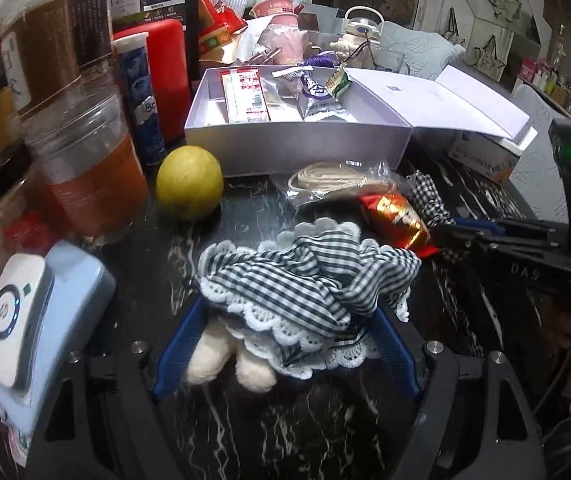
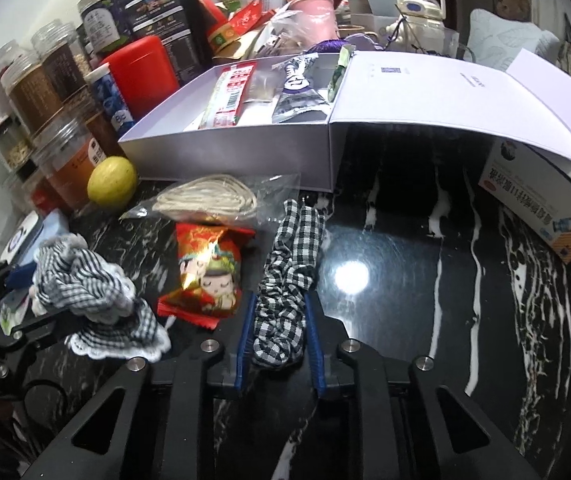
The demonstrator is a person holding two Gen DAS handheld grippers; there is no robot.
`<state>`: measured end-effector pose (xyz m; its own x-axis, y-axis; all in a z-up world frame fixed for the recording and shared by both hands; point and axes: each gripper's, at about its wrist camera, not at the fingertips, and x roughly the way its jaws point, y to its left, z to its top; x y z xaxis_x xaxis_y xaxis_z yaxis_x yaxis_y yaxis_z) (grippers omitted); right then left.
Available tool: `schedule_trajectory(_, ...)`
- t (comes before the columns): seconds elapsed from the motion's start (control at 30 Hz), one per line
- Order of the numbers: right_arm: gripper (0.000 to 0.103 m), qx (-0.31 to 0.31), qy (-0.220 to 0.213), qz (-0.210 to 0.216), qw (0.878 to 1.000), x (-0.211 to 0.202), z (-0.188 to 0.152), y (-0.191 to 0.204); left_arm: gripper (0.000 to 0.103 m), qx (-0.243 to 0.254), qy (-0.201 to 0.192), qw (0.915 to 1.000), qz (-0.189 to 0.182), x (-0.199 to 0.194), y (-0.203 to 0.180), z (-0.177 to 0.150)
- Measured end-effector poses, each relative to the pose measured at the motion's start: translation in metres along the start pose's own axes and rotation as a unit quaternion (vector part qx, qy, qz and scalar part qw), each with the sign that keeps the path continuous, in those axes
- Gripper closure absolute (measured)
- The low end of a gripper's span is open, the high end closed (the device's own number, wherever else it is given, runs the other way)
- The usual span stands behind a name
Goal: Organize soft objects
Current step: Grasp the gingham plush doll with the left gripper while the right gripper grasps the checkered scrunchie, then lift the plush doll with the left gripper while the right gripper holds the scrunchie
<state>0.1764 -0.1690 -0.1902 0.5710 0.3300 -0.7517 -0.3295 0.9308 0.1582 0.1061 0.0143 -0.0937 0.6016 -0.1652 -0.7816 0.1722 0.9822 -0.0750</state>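
A plush doll in a black-and-white gingham dress with white lace (image 1: 297,284) lies on the black marble table; it also shows in the right wrist view (image 2: 97,292). My left gripper (image 1: 285,320) has its blue fingers (image 1: 181,340) around the doll, closed on it. A gingham scrunchie (image 2: 285,292) lies lengthwise between the blue fingers (image 2: 245,332) of my right gripper (image 2: 279,320), which is shut on it. In the left wrist view the right gripper (image 1: 445,232) comes in from the right, by the scrunchie (image 1: 429,196).
An open white box (image 2: 229,156) with packets stands behind. A red snack packet (image 2: 205,276), a bagged cord (image 2: 209,200), a yellow fruit (image 1: 189,182), jars (image 1: 85,184), a red container (image 2: 141,72) and a medicine box (image 2: 545,204) surround the marble table (image 2: 405,260).
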Motion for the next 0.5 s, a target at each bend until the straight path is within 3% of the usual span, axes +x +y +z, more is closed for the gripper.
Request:
schedule_trajectory(0.3, 0.080, 0.011, -0.002, -0.006, 1.000, -0.023, -0.026, -0.001, 0.021, -0.022, -0.043, 0.9987, -0.019, -0.028, -0.006, -0.022)
schedule_trajectory(0.5, 0.080, 0.016, -0.004, -0.005, 1.000, -0.039, -0.041, 0.003, 0.021, -0.009, -0.071, 0.9974, -0.001, -0.056, -0.015, -0.027)
